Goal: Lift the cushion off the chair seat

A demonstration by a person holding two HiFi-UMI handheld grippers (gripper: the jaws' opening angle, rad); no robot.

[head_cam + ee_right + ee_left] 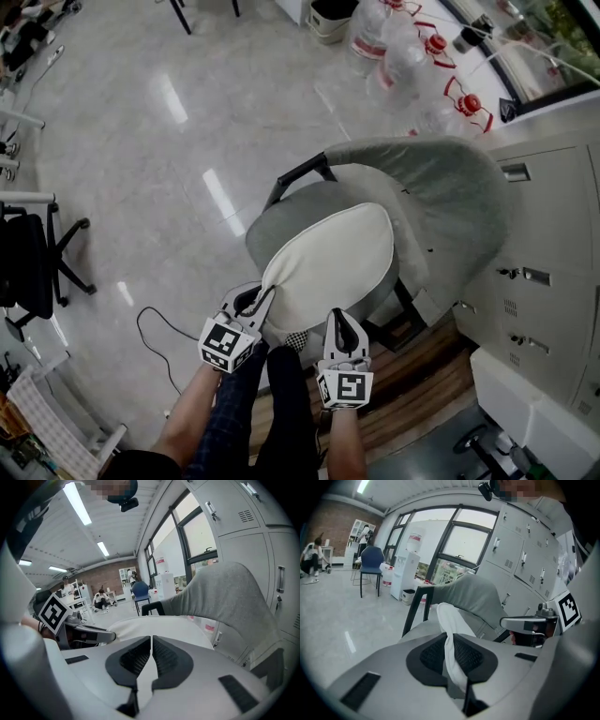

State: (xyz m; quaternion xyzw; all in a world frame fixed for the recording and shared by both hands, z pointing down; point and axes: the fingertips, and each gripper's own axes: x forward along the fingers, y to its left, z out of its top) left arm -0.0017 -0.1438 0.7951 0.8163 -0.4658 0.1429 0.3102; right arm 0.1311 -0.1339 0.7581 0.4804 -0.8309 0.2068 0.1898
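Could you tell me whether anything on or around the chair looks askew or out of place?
Only the white cushion: it tilts over the grey chair, its near edge pinched in the left gripper and the right gripper, which fits a lift rather than a fault. A loose cable curls on the floor.

cushion point(328, 258): cream cloth, smooth, slight sheen. chair point(441, 178): grey matt woven fabric. floor point(141, 122): glossy polished tile, light reflections. lockers point(553, 225): smooth grey painted metal.
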